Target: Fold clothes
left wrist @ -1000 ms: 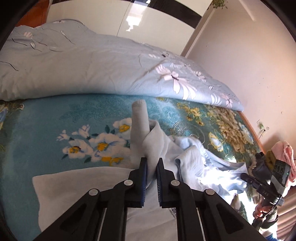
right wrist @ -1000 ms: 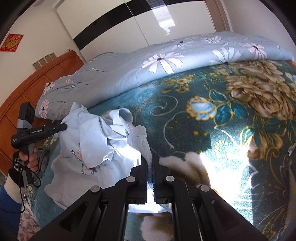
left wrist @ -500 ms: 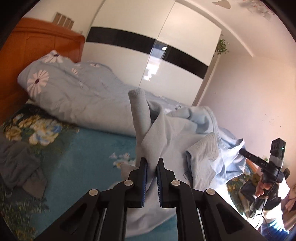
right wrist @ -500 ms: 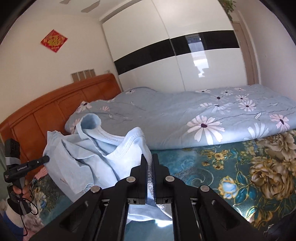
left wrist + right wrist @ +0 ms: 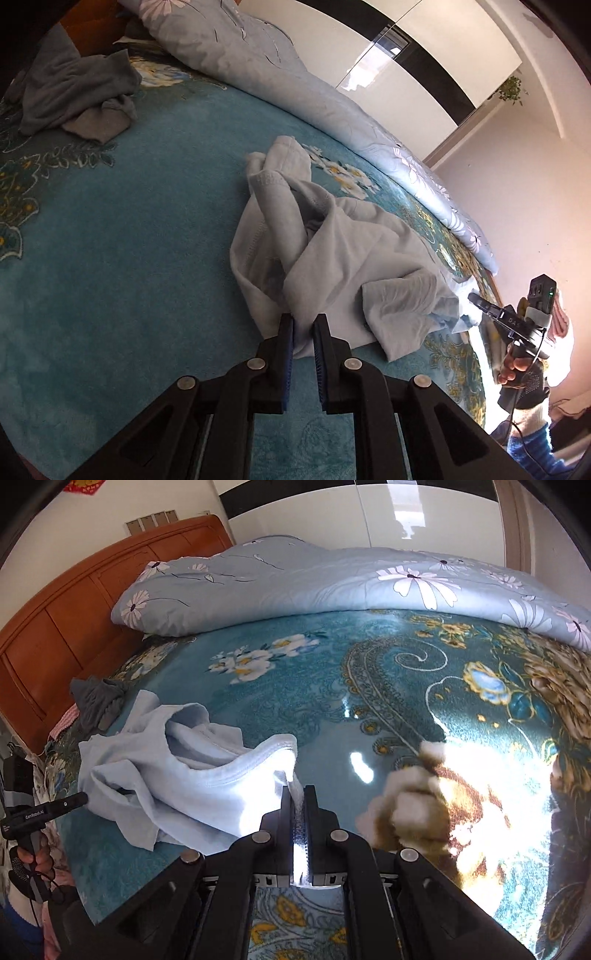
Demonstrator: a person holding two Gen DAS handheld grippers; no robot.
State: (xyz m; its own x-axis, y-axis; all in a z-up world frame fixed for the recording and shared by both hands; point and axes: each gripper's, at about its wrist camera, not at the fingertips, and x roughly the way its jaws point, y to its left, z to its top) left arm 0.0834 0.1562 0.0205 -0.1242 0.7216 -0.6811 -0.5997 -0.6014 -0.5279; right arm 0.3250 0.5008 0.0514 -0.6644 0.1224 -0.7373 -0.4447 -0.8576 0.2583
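— Two claws, one shirt? Where is it?
— The pale blue shirt lies crumpled on the teal flowered blanket of the bed, bunched just ahead of both claws.
— Held?
— The left claw grips a fold of it, its jaws having just been easing apart. The right claw is clenched on the shirt's ribbed hem.
— Anything nearby?
— A grey garment, well apart, near the quilt.

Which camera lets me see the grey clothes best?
The left wrist view: the grey clothes lie big and crumpled on the bed's far corner. In the right wrist view they are a small dark heap, partly behind the blue shirt.
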